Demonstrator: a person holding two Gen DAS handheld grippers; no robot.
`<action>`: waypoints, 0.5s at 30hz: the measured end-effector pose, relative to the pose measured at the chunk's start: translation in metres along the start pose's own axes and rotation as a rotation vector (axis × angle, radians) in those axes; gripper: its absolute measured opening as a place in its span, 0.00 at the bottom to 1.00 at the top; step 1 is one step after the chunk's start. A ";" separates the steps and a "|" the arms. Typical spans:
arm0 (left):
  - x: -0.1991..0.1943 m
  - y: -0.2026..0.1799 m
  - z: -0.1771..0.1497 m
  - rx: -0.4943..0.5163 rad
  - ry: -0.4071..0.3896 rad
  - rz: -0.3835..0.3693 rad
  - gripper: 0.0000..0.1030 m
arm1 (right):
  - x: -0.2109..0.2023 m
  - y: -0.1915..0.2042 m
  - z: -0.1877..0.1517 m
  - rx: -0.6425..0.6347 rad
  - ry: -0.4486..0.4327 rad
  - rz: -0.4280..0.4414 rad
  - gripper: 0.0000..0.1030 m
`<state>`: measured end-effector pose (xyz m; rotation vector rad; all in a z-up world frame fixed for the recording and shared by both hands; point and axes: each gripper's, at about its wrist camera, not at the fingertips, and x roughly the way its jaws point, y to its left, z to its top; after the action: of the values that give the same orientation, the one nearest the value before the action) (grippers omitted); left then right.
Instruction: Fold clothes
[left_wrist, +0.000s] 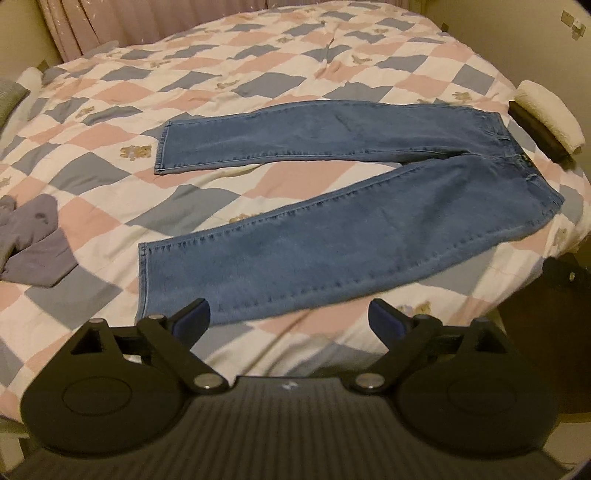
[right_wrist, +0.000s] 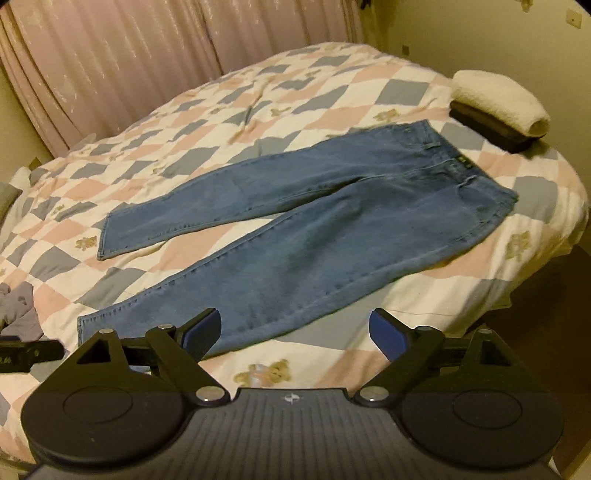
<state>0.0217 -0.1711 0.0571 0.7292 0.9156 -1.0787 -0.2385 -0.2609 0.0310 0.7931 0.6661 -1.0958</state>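
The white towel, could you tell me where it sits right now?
The white towel lies on a dark block at the bed's far right edge, just beyond the jeans' waistband in both views.

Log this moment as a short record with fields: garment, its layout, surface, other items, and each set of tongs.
garment: blue jeans
layout: spread flat and unfolded, legs splayed apart, waistband toward the right side of both views
surface: bed with a checkered quilt
other items: grey-purple garment crumpled at the left; cream folded towel on a dark folded item beyond the waistband
left tongs: open, empty, near the closer leg's edge
right tongs: open, empty, near the closer leg's edge
fold status: not started
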 end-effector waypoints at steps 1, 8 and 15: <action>-0.005 -0.002 -0.005 0.002 -0.005 0.006 0.89 | -0.006 -0.005 -0.003 -0.001 -0.007 -0.002 0.87; -0.029 -0.002 -0.031 0.006 -0.018 0.034 0.91 | -0.036 -0.026 -0.017 0.008 -0.057 -0.015 0.88; -0.040 0.007 -0.056 -0.028 -0.001 0.049 0.91 | -0.048 -0.030 -0.031 -0.022 -0.048 -0.024 0.89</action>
<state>0.0062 -0.1047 0.0677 0.7245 0.9062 -1.0207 -0.2847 -0.2182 0.0449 0.7393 0.6476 -1.1248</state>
